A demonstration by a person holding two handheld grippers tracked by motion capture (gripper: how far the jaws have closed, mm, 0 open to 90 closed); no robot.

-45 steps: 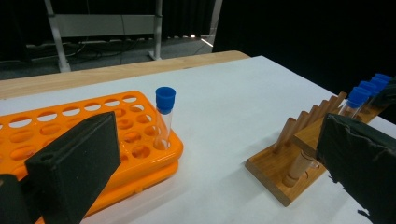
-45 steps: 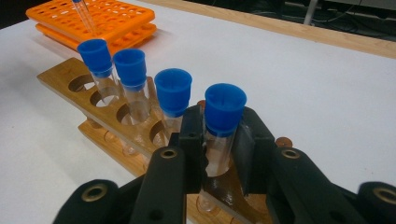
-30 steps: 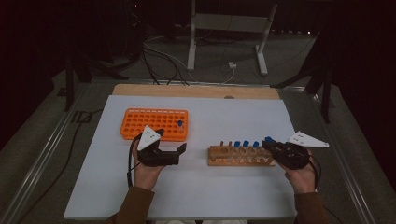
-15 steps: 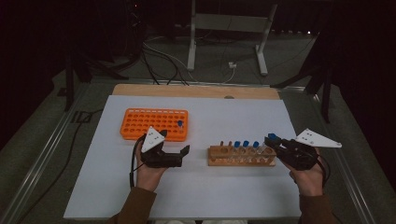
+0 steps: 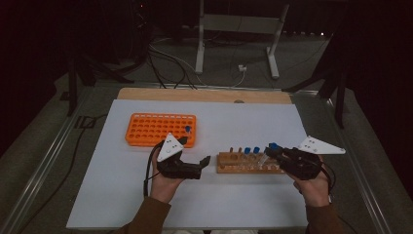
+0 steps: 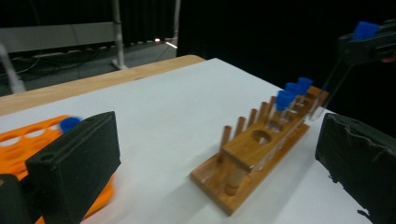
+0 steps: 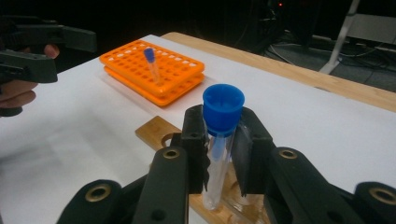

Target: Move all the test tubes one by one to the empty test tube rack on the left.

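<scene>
Blue-capped tube [image 7: 218, 140] clamped in right gripper [image 7: 219, 154]; left gripper [image 6: 210, 154] gaped empty; risk: tube slipping, loosely pinched.

Room dim, background near black; white desk [image 5: 122, 195] sheet is the brightest area, lit from overhead. Soft shadows under the wooden rack [image 6: 261, 154]. Left tool [image 6: 219, 163] jaws soft-focus up close, orange rack [image 6: 18, 144] beside them blurred.
</scene>
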